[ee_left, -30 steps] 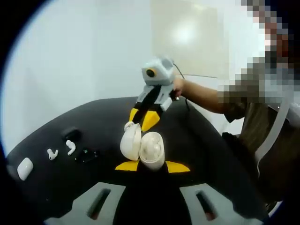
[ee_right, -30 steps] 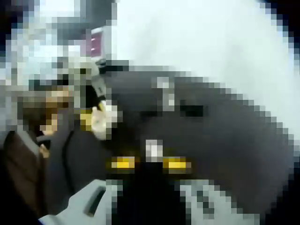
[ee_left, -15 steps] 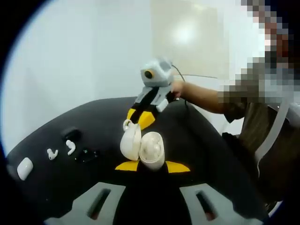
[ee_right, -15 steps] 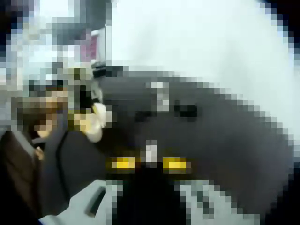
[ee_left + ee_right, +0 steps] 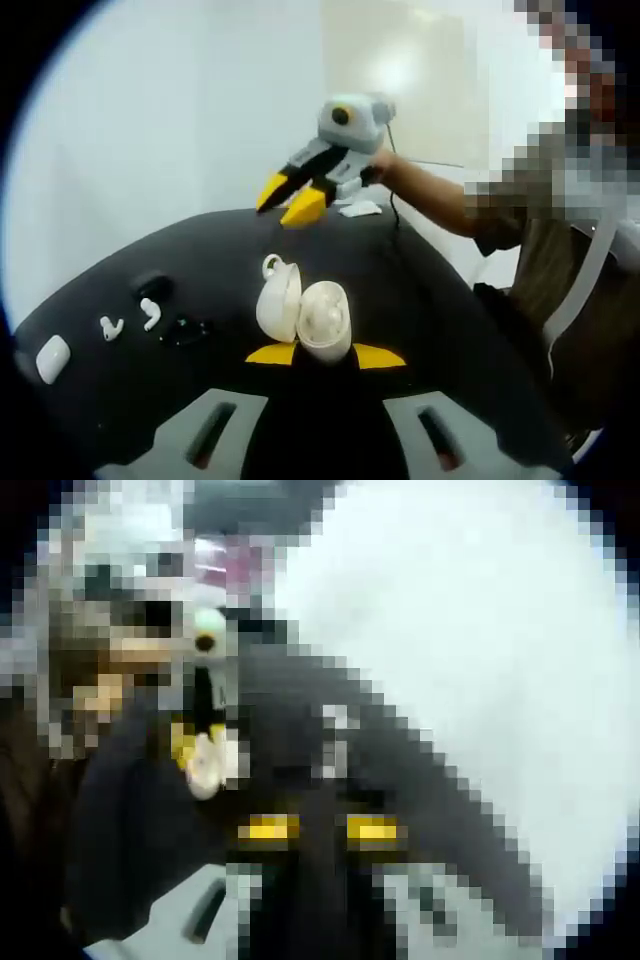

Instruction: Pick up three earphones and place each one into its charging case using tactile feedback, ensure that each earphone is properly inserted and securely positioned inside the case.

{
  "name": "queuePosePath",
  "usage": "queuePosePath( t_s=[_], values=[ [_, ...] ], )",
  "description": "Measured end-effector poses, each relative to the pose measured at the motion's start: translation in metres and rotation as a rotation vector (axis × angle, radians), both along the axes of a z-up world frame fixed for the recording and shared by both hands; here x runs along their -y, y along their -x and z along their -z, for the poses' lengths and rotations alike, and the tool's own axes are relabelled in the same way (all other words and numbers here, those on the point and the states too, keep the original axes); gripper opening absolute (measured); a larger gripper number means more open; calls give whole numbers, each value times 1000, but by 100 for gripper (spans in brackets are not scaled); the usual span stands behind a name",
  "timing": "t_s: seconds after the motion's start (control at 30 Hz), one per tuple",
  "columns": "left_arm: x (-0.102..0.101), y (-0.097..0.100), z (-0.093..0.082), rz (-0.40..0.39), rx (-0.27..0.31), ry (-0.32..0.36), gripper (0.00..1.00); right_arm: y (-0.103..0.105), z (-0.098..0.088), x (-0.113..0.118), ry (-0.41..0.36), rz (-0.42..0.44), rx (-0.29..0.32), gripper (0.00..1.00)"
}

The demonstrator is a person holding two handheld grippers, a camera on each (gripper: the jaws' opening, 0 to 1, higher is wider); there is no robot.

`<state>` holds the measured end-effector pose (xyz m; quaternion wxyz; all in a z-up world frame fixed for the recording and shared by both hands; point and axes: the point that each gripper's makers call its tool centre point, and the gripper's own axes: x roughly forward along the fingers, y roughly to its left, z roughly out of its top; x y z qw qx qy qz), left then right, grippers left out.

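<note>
Left gripper view: you are holding the open white charging case (image 5: 305, 318) clamped in the left gripper (image 5: 325, 355), lid up. One earphone (image 5: 271, 266) is sitting at the case's top edge; whether it is fully seated, I cannot tell. Your right gripper (image 5: 283, 204) is hovering above it, jaws slightly apart and carrying nothing. On the black tabletop (image 5: 440, 300), two loose earphones (image 5: 131, 320) and a shut white case (image 5: 52, 359) are lying well apart to the left.

Right gripper view: too blurred; the right gripper's yellow tips appear parted, nothing between.

Judgement: roughly one placed, two left.
</note>
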<state>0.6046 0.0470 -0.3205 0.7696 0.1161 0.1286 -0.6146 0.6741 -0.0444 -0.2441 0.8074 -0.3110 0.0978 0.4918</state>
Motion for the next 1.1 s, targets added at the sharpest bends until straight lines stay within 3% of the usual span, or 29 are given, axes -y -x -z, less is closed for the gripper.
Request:
queuePosePath(
  t_s=[0.13, 0.23, 0.3, 0.43, 0.63, 0.8, 0.93, 1.1],
  values=[
    [0, 0, 0, 0, 2, -1, 16, 0, 9, 3, 60, 22, -70, 15],
    [0, 0, 0, 1, 3, -1, 16, 9, 26, -5, 35, 45, -220, 13],
    [0, 1, 0, 0, 4, -2, 16, 12, 39, -6, 59, 43, -269, 13],
    [0, 1, 0, 0, 5, -2, 16, 8, 57, -10, 83, 75, -287, 13],
    [0, 1, 0, 1, 6, -2, 16, 2, 54, -11, 96, 96, -249, 5],
    [0, 0, 0, 0, 6, -2, 16, 1, 54, -11, 106, 86, -231, 12],
    [0, 0, 0, 0, 6, -2, 16, -2, 53, -7, 100, 95, -231, 12],
    [0, -1, 0, 1, 5, -2, 16, -1, 50, -8, 23, 131, -313, 13]
  ],
)
